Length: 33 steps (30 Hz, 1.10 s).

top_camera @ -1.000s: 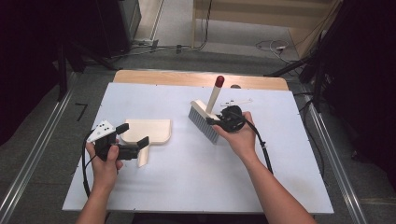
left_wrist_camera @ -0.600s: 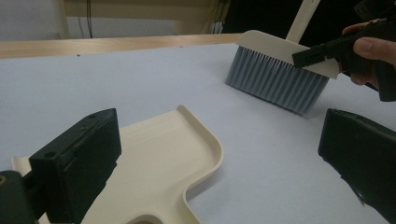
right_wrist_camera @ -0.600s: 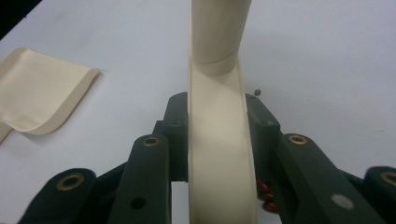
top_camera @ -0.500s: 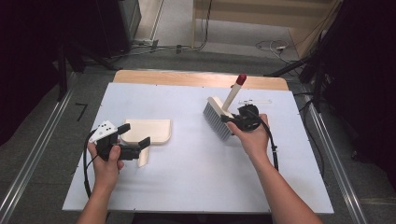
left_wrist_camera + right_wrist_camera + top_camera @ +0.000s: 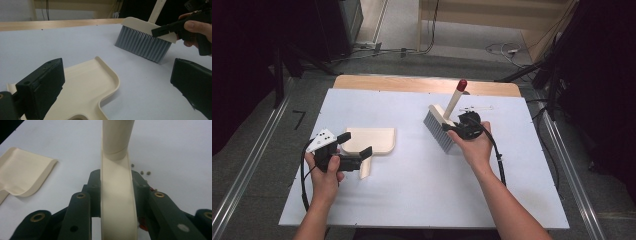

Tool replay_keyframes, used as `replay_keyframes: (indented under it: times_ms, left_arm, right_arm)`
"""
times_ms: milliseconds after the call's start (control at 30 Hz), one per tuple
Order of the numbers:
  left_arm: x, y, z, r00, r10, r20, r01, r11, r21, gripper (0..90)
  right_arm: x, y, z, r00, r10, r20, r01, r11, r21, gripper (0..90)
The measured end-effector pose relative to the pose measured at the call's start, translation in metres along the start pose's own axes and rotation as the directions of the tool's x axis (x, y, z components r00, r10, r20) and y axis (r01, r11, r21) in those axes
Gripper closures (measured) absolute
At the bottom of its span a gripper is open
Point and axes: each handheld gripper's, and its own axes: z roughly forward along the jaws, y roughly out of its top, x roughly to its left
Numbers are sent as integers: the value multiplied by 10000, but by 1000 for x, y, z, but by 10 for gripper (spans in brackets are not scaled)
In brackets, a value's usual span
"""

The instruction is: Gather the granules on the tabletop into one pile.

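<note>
1. White tabletop [image 5: 412, 200] fills the middle of the high view, dark floor all round it.
2. I see my right gripper [image 5: 462, 125] right of centre, jaws clamped on the cream back of the brush [image 5: 441, 131], grey bristles down on the table, red-tipped handle slanting toward the upper right.
3. My left gripper [image 5: 354, 145] sits lower left, jaws spread wide, straddling the dustpan [image 5: 371, 141] handle; whether they touch it, I can't tell.
4. Small specks [image 5: 145, 173] lie beside the brush.
</note>
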Motion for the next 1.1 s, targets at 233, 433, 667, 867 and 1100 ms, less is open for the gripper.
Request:
replay_keyframes:
  times_ms: [233,433,667,867,1100]
  left_arm:
    - [-1,0,1,10000,15,-21,-15,10000,40,0]
    - [-1,0,1,10000,37,-28,-37,10000,48,0]
    - [-2,0,2,10000,53,-37,-53,10000,74,0]
    - [-2,0,2,10000,68,-31,-68,9999,96,0]
    - [-1,0,1,10000,12,-33,-12,10000,2,0]
  right_arm:
    - [-15,0,-24,9982,357,-478,-384,9976,-570,657]
    - [-31,2,-58,9983,209,548,-127,9893,-1452,657]
    - [-52,-11,-62,9506,-288,3092,570,9949,-827,657]
    - [-37,-20,-44,9250,-1190,3609,1349,9907,-190,657]
    - [-21,-21,-36,9401,-1242,3174,1410,9895,-305,657]
